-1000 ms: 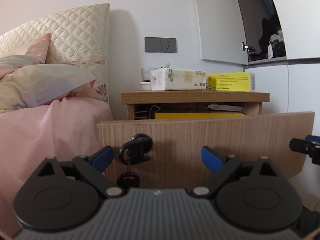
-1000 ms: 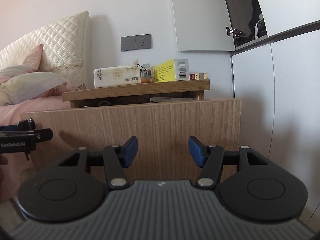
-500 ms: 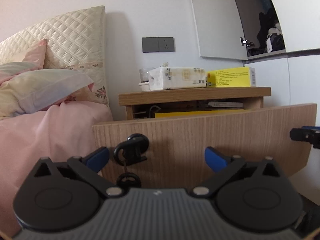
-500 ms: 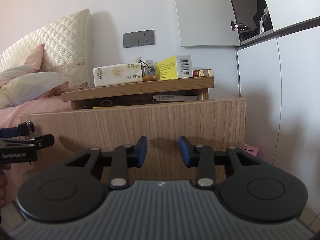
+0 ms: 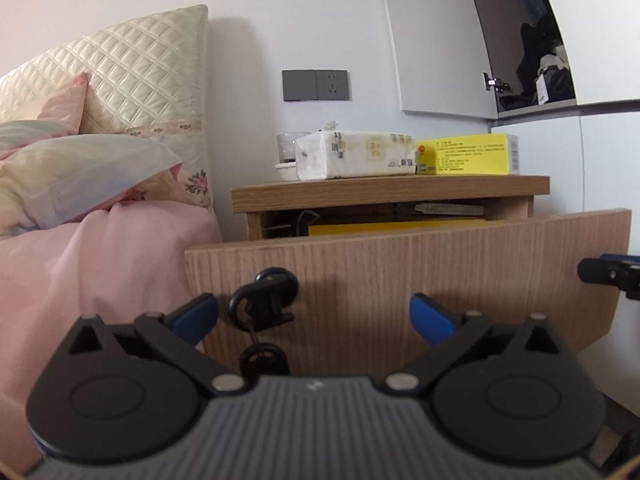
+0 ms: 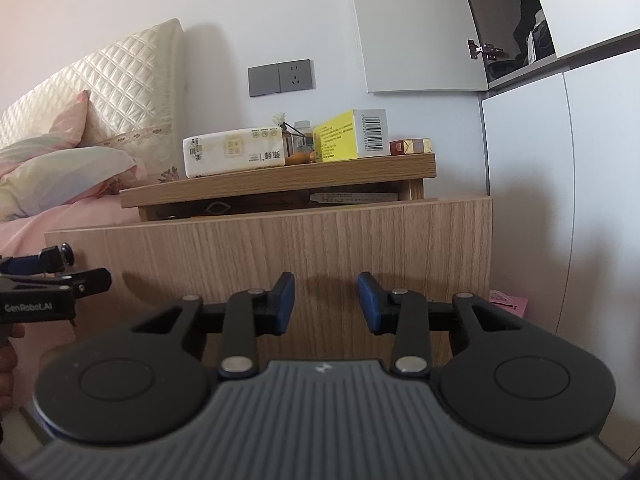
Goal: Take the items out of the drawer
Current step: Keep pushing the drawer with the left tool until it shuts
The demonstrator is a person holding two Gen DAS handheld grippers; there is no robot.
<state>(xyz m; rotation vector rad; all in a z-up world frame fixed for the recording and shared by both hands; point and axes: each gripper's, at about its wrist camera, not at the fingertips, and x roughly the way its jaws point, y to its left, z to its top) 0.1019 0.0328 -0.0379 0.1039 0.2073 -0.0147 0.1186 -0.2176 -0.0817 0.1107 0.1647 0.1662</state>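
The nightstand's wooden drawer front (image 5: 400, 272) stands pulled out, with a black key and key ring (image 5: 262, 300) hanging in its lock. Over the drawer's top edge I see a flat yellow item (image 5: 396, 227) and a pale flat packet (image 5: 448, 209) inside. My left gripper (image 5: 314, 316) is open just in front of the panel, the key beside its left finger. My right gripper (image 6: 326, 304) faces the drawer front (image 6: 320, 240) further right. Its fingers are partly drawn in with nothing between them. Each gripper shows at the edge of the other's view.
On the nightstand top (image 5: 392, 190) lie a white tissue pack (image 5: 356, 156), a yellow box (image 5: 468, 154) and a glass cup (image 5: 288, 148). A bed with pink bedding (image 5: 80, 272) is on the left, and white cabinet doors (image 6: 560, 200) on the right.
The right gripper's fingers have drawn closer together over the last second, and its view has risen slightly. The left gripper has hardly moved and stays wide open.
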